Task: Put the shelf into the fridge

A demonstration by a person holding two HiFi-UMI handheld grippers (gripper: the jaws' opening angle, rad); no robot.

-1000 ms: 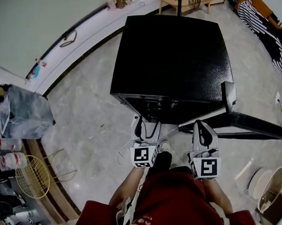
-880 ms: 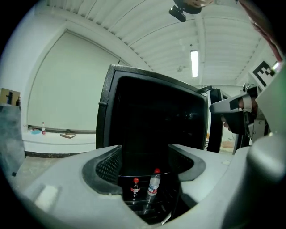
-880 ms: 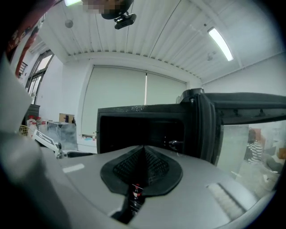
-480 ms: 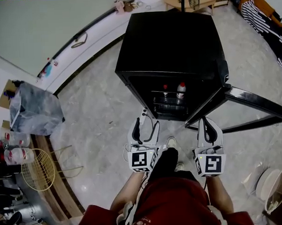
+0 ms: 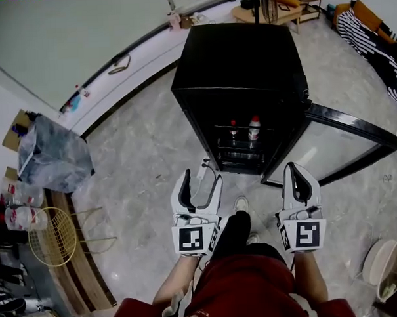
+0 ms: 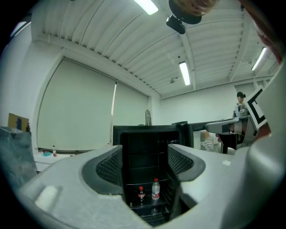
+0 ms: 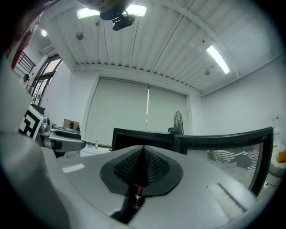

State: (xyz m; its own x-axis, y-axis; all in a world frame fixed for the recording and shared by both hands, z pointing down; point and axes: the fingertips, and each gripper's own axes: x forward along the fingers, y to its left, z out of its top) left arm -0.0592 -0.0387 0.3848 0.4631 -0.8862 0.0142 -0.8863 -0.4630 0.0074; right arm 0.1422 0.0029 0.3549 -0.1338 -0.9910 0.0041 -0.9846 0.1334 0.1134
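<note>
The black fridge stands on the floor ahead with its glass door swung open to the right. Inside, a cola bottle and a water bottle stand on a wire shelf. In the left gripper view the same fridge, cola bottle and water bottle show between the jaws. My left gripper is open and holds nothing, short of the fridge front. My right gripper is shut on nothing, near the door's lower edge.
A grey plastic bag and a yellow wire chair stand at the left. A white bin is at the bottom right, striped cloth at the upper right. A low white ledge runs along the wall behind the fridge.
The fridge door has swung wide open to the right, and the bottles inside have come into view. Both grippers have drawn back from the fridge front.
</note>
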